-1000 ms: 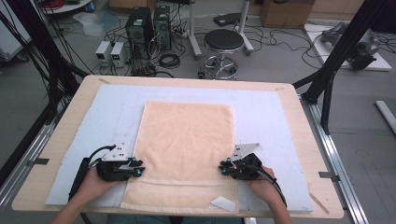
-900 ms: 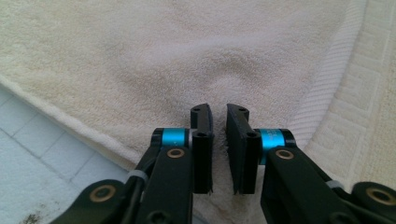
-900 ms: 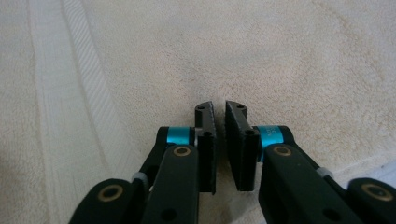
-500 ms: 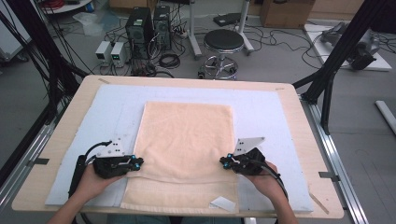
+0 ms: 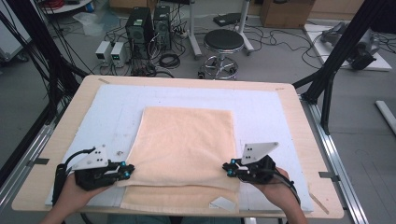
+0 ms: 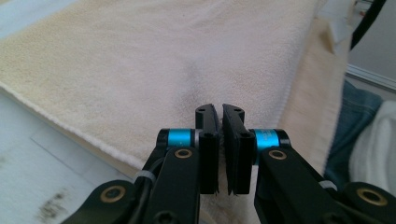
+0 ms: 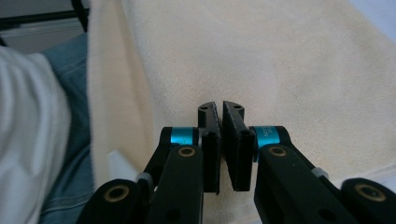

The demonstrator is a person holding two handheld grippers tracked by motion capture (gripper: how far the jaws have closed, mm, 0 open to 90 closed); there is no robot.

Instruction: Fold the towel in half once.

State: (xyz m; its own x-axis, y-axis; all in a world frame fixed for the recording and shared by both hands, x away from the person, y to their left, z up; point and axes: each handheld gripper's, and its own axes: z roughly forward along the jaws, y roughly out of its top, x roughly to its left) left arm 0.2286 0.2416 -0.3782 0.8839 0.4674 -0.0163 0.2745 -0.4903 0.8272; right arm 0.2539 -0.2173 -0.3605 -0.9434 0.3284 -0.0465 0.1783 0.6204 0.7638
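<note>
Both the left gripper (image 5: 125,171) and right gripper (image 5: 229,169) have jaws pinching the towel (image 5: 184,140) by its side edges. An uneven lift could skew the fold. A thin pinch might let the cloth slip free.

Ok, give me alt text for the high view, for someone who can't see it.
Two hand-held grippers, the left gripper and the right gripper, pinch the side edges of a peach towel near its front, jaws shut on the cloth. The towel lies on a white mat covering a wooden table.
</note>
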